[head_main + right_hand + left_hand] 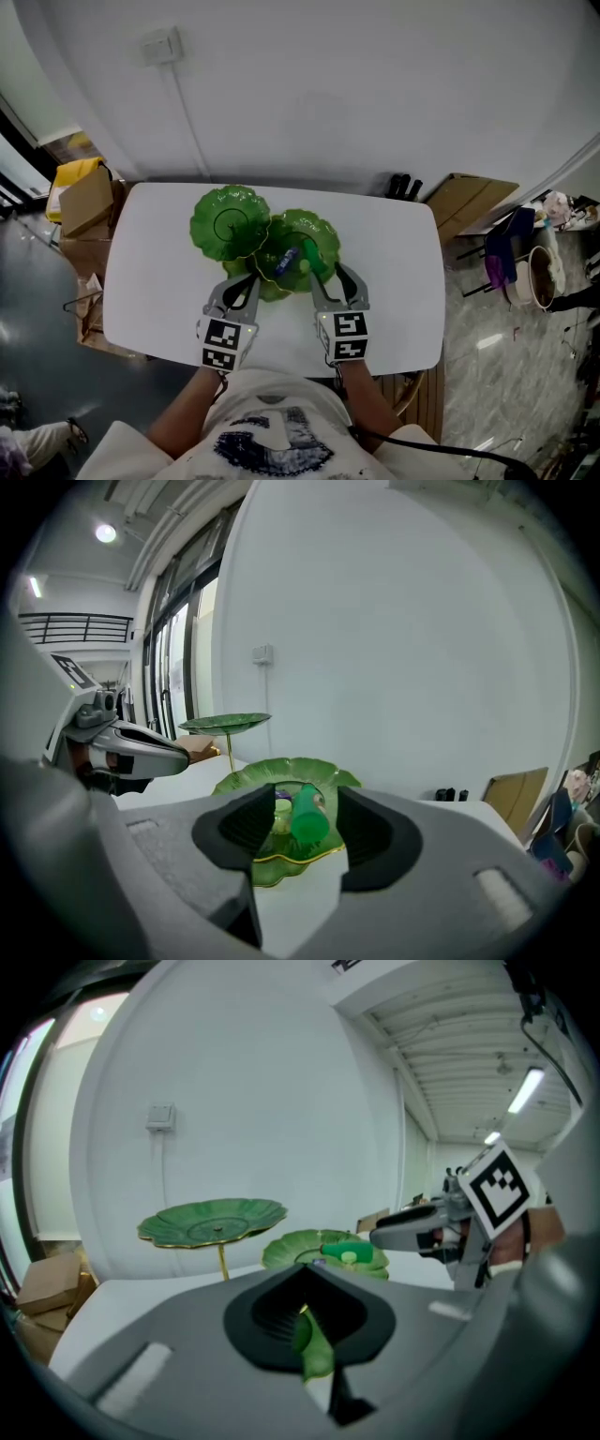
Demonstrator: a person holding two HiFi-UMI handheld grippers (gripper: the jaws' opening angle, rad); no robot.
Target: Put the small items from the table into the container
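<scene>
The small green bottle [307, 819] lies on its side in the middle dish [319, 228] of the green lotus-leaf stand, beside a small blue item [289, 255]. Its long axis runs from far left to near right, one end facing the right gripper [328, 277], whose jaws stand apart on either side of it without touching. The left gripper [248, 281] is clamped on the rim of the lowest leaf dish [314, 1349], seemingly steadying the stand. No loose item shows on the white table [394, 281], so the task looks almost finished
</scene>
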